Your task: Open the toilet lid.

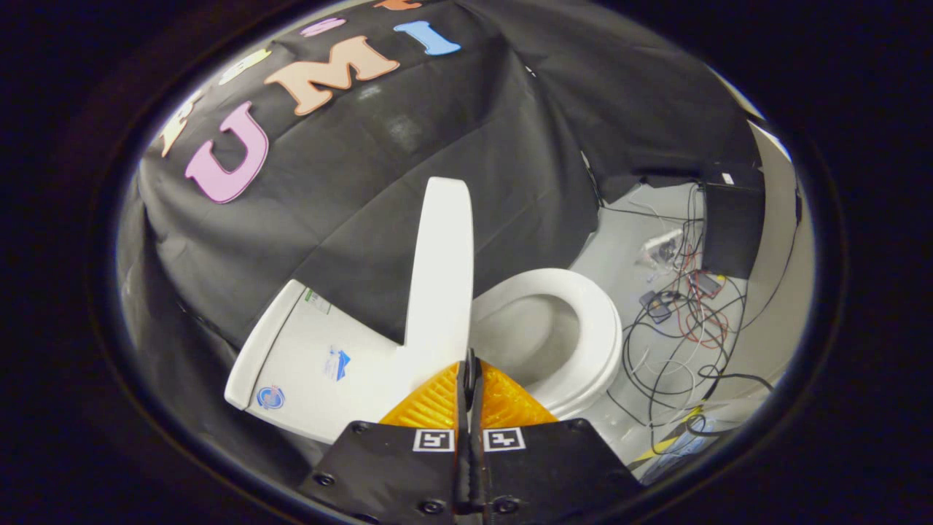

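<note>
just ahead of the tongs (469, 375), the toilet lid (441, 270) is seen standing upright, raised edge-on and well clear of the seat (594, 332), so the bowl (521, 339) is left uncovered beside it. the two fingers are brought together with hardly any gap between them; whether the lid's lower edge is pinched there cannot be told, since the fingertips meet right at its base. the lid appears to have been lifted to this near-vertical pose so that it can be rested back toward the tank (306, 357), which lies on the other side of the lid from the bowl. the task is judged to be nearly complete. on the floor (627, 240) beyond the bowl, loose cables (685, 328) and a dark box (732, 226) are left well apart from the toilet.
</note>
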Motion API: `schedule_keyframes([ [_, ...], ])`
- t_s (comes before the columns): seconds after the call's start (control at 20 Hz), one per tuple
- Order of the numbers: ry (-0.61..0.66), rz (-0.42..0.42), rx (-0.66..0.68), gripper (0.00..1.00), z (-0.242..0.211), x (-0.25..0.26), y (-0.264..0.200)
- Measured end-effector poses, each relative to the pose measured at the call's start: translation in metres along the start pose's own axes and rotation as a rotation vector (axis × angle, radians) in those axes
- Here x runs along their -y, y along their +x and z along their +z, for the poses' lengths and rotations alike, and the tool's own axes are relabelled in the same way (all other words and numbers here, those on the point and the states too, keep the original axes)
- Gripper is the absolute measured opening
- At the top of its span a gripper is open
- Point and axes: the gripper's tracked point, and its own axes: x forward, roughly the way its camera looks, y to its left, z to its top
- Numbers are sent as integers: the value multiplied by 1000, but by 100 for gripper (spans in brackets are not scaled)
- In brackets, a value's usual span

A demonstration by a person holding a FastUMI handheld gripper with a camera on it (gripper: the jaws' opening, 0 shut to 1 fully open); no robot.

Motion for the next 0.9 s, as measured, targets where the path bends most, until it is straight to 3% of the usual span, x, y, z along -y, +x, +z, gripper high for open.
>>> schedule_keyframes([
  [0.9,-140,16,65,0,8,-60,-18],
])
